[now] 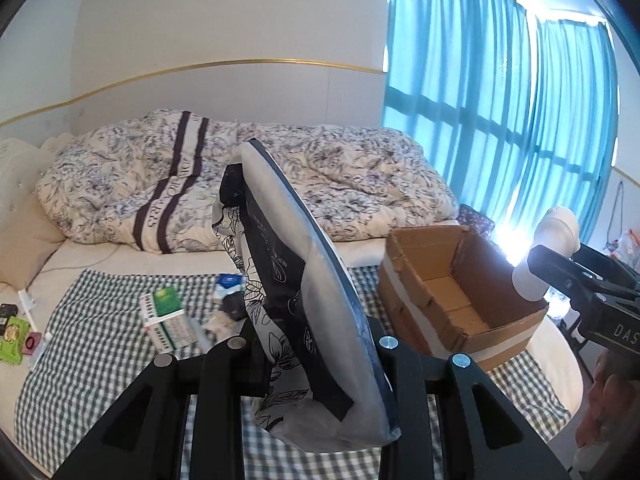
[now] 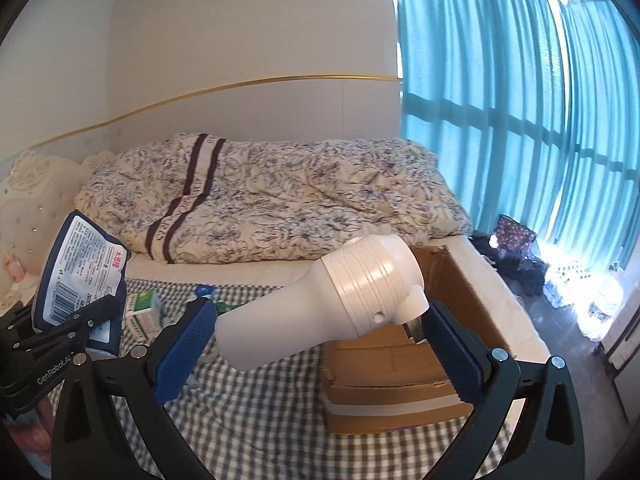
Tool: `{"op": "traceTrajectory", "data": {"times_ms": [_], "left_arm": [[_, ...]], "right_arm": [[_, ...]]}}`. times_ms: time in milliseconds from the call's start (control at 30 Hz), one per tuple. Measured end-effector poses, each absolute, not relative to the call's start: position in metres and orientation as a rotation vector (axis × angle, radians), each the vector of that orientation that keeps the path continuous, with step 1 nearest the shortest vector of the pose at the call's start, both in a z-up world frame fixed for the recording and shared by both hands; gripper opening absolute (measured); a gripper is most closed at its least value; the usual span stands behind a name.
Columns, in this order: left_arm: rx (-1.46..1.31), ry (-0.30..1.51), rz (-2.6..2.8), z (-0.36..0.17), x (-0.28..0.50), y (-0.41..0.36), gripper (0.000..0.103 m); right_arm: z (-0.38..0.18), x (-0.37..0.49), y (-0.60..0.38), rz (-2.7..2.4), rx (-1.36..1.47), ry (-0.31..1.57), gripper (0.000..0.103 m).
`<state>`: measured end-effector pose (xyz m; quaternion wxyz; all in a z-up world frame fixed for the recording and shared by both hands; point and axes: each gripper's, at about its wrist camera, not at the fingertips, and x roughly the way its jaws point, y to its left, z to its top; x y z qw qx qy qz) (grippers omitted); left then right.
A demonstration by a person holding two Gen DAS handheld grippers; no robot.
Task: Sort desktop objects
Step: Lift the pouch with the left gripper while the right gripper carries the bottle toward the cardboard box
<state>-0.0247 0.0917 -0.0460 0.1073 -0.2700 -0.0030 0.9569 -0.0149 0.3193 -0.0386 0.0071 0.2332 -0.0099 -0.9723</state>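
Note:
In the left wrist view my left gripper [image 1: 316,344] is shut on a flat pouch [image 1: 288,264] with a black and white flower print and a blue edge, held upright above the checked cloth. An open cardboard box [image 1: 404,296] stands to its right on the bed. My right gripper [image 1: 560,276] hovers at the box's far right corner, shut on a white plastic bottle [image 1: 558,226]. In the right wrist view the bottle [image 2: 320,304] lies crosswise between the blue pads [image 2: 180,352] of my right gripper [image 2: 320,320], in front of the box [image 2: 400,400]. The left gripper [image 2: 80,320] with the pouch [image 2: 80,256] shows at the left.
Green and white medicine boxes [image 1: 164,316], a blue-capped item [image 1: 230,282] and small dark things lie on the checked cloth [image 1: 100,344]. A green pack [image 1: 14,338] sits at the left edge. A rumpled floral quilt [image 1: 200,184] fills the bed behind. Teal curtains [image 1: 500,100] hang at the right.

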Motion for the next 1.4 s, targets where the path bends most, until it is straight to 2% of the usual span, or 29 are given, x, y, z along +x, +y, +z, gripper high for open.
{"op": "traceTrajectory", "data": {"times_ms": [833,1400], "left_arm": [[-0.845,0.081,2.627,-0.068,-0.083,0.192,0.028],[-0.863,0.148,2.529,-0.078,-0.126,0.257,0.028]], "right_arm": [[-0.062,-0.067,0.415,-3.157,0.885,-0.084,0.103],[-0.112,-0.113,0.444,-3.059,1.171,-0.036,0.103]]}}
